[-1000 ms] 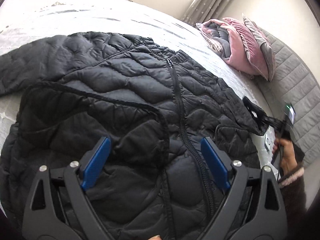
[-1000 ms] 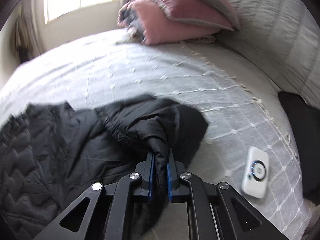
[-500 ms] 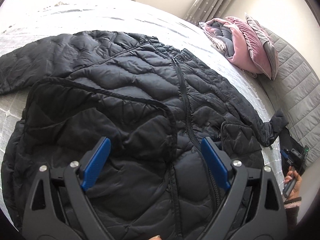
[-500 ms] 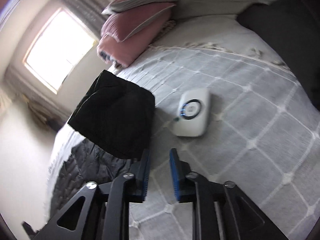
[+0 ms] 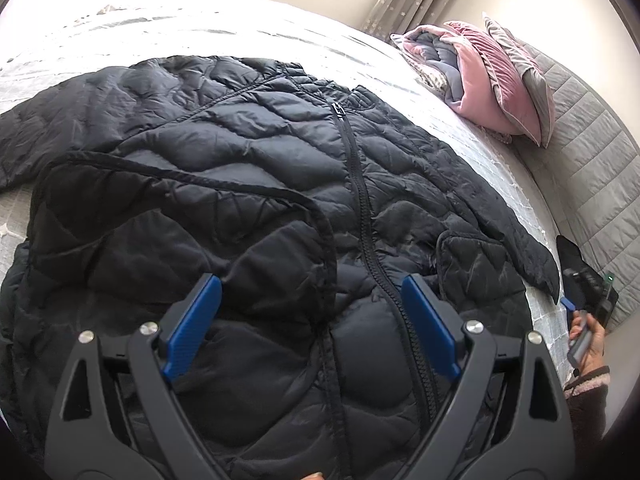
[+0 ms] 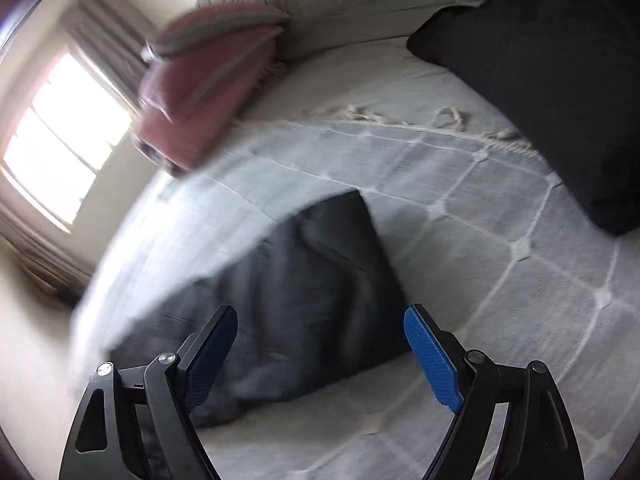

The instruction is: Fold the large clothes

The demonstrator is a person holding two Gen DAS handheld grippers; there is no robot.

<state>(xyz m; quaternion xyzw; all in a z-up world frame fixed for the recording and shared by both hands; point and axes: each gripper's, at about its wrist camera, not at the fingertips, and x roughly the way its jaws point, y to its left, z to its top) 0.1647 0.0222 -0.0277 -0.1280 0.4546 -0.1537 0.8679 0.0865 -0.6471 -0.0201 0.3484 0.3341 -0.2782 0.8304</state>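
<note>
A black quilted jacket (image 5: 248,184) lies flat on the bed (image 5: 200,28) — puffy, soft, probably slippery. Both the left claw (image 5: 312,328) and right claw (image 6: 320,356) gape wide, empty; the sleeve cuff (image 6: 340,272) looks the easiest hold.

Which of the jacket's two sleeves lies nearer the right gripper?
The sleeve on the pillow side: its cuff ends just short of the right gripper at the bed's edge. The other sleeve stretches off the opposite way, across the jacket.
</note>
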